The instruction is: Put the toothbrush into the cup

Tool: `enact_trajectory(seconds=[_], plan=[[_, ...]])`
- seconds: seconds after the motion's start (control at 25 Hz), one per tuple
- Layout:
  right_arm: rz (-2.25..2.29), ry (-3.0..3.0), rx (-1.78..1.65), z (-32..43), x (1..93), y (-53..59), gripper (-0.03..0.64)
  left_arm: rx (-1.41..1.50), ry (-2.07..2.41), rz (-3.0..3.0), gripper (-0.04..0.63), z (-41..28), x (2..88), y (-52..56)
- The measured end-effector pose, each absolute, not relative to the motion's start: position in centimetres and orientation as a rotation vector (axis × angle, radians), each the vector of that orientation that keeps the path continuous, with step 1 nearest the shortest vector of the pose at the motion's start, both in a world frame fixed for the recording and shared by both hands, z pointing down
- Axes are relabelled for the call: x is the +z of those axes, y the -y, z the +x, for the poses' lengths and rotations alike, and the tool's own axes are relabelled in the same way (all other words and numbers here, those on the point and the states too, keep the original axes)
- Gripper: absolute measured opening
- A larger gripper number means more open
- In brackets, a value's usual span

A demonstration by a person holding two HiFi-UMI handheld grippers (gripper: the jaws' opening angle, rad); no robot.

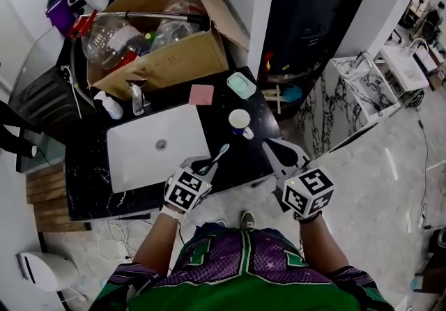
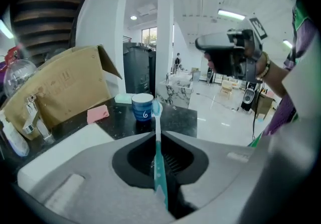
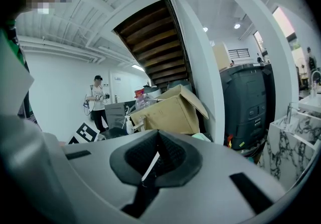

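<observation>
My left gripper (image 2: 159, 133) is clamped on the teal and white toothbrush (image 2: 158, 160), its jaws pressing on the lower handle from both sides. The brush sticks out past the jaw tips with its bristle head pointing away from me. Straight ahead of that gripper, just beyond the brush head, the blue cup (image 2: 142, 107) stands upright on the black table (image 2: 183, 120). In the head view the brush head comes near the cup but does not touch it. Beyond the cup and to its left lie a pink pad (image 2: 98, 114) and a pale green block (image 2: 123, 98). Further left of the gripper there is an open cardboard box (image 2: 60, 90). Below and to the left of the same gripper sits the white sink basin (image 1: 157, 146). My right gripper (image 3: 158, 135) hangs to the right of the left one, off the table's edge. Its jaws are drawn together with nothing between them, showing only a thin slit of light.
</observation>
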State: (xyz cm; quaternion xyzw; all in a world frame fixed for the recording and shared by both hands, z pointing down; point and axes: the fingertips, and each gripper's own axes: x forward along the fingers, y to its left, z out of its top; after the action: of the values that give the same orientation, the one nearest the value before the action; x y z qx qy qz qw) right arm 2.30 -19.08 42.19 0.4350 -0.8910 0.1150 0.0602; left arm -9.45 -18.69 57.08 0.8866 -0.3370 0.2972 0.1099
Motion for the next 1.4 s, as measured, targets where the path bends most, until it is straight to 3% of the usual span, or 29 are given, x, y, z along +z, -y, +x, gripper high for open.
enact_trajectory(seconds=[0.96,1.4], plan=[[1.44,2.646,0.381,-2.2,42.5,16.2,0.002,0.198,0.978,2.686,0.043,-15.9,47.2,16.9],[1.428,2.666,0.391,-0.8,42.6,18.9,0.002,0.09,0.932,2.706,0.043,-14.4,46.2,17.9]])
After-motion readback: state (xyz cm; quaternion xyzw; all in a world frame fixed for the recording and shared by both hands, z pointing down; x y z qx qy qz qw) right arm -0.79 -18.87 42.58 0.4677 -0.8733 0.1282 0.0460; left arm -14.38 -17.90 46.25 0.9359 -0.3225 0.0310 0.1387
